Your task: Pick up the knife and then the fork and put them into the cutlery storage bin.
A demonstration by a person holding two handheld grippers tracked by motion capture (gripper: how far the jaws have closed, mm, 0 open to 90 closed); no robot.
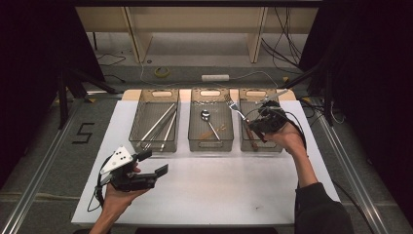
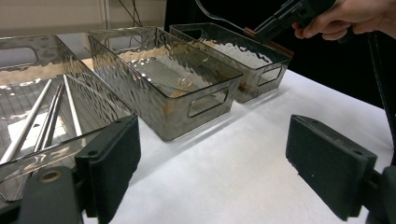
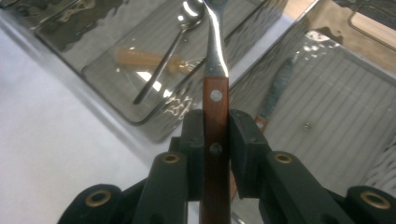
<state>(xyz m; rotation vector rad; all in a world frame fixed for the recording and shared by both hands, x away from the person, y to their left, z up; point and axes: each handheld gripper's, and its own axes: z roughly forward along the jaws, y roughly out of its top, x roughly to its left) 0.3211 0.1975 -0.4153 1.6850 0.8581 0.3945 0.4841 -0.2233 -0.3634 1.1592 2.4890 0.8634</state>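
Fork [image 3: 215,100] upright between the right gripper [image 3: 215,154] pads, wooden handle clamped.

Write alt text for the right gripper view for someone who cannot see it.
The right gripper has its two black jaws clamped on the brown wooden handle of a steel fork, held above clear plastic bins on a white table. The bin on the left of this view holds a steel spoon.
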